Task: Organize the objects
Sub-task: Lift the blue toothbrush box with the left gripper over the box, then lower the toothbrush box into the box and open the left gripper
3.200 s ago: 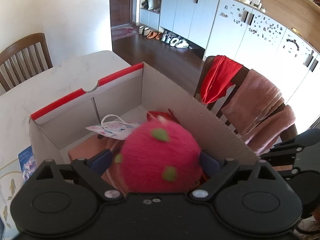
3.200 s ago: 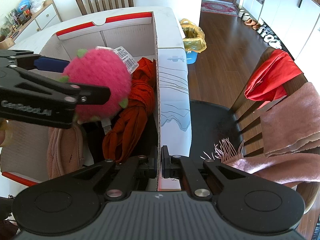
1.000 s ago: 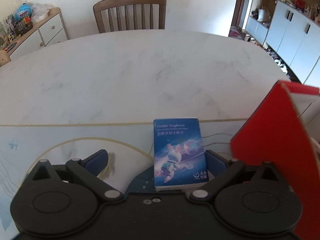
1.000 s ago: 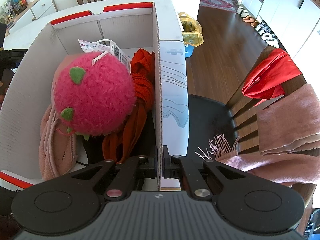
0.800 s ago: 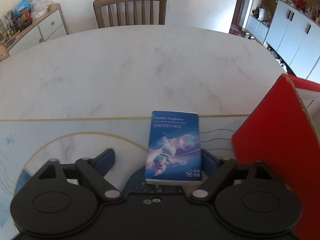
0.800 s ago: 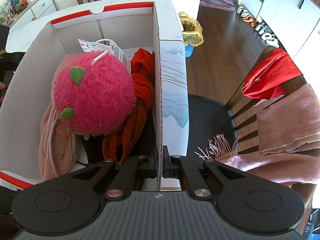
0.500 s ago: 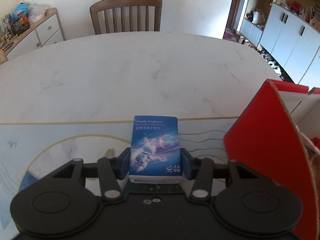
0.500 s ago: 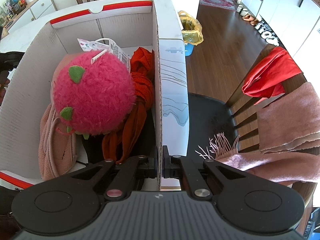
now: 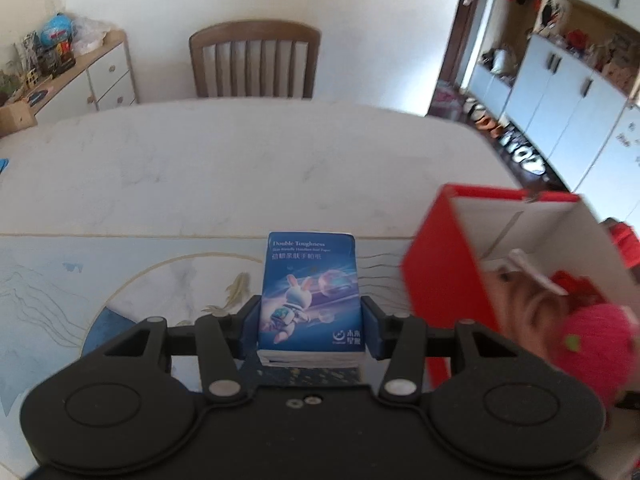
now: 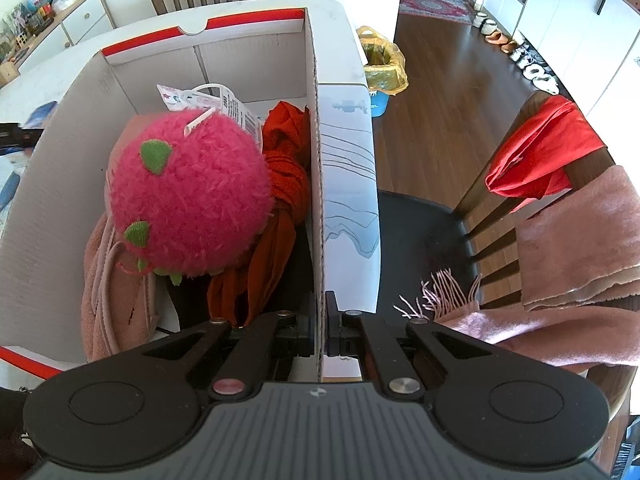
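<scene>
Left wrist view, grip: left gripper (image 9: pixel 310 326) has its blue pads clamped on the two long sides of the tissue pack (image 9: pixel 310 294); the jaws have just been closing, and the pack is between them.
Left wrist view, axis: the pack's long axis runs straight ahead along the fingers, its printed face up, its far end over the table (image 9: pixel 224 168).
Left wrist view, direction: the cardboard box (image 9: pixel 440 276) lies to the right of the held pack, its red outer wall nearest; the pink plush ball (image 9: pixel 592 344) shows inside, blurred.
Left wrist view, judgement: the coming move likely carries the pack rightward over that wall.
Right wrist view, grip: right gripper (image 10: pixel 320 338) is pinched together on the box's right wall (image 10: pixel 316 184), steadying it.
Right wrist view, room: the plush ball (image 10: pixel 188 196) and an orange scarf (image 10: pixel 288 176) fill much of the middle; bare floor shows toward the far wall.
Right wrist view, nearer hand: the left one, since it holds the pack.
</scene>
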{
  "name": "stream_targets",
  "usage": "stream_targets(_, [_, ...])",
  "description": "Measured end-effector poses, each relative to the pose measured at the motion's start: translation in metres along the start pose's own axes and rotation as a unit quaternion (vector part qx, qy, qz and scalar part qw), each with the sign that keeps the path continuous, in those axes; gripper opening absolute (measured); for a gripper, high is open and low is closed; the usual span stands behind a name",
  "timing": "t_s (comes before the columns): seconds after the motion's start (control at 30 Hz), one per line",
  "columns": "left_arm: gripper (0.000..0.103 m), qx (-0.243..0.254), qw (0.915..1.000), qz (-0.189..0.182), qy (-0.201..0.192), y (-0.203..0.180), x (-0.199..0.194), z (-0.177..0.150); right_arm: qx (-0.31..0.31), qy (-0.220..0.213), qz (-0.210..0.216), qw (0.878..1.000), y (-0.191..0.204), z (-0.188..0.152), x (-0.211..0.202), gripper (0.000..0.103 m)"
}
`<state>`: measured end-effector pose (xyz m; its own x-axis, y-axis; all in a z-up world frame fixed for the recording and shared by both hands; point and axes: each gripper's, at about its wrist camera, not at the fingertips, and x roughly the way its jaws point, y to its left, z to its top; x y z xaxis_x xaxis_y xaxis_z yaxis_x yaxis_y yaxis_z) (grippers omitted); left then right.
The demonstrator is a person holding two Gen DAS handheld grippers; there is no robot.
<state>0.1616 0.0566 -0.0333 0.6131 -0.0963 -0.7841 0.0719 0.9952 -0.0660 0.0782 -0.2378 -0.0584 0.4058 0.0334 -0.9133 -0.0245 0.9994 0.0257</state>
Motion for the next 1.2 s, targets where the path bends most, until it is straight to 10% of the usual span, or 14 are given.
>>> stream_targets(0.63, [0.049,0.088,0.9890,-0.114,-0.032,-0.100,-0.073,0.004,-0.008,-0.017,-0.008,1.000,0.003,0.001,-0.007,0.003])
stream_targets(1.2, [0.042,0.129,0.9819,-0.139,-0.011,-0.140,-0.045,0.005,-0.006,-0.019,-0.004,1.000,0.003,0.001,-0.007,0.003])
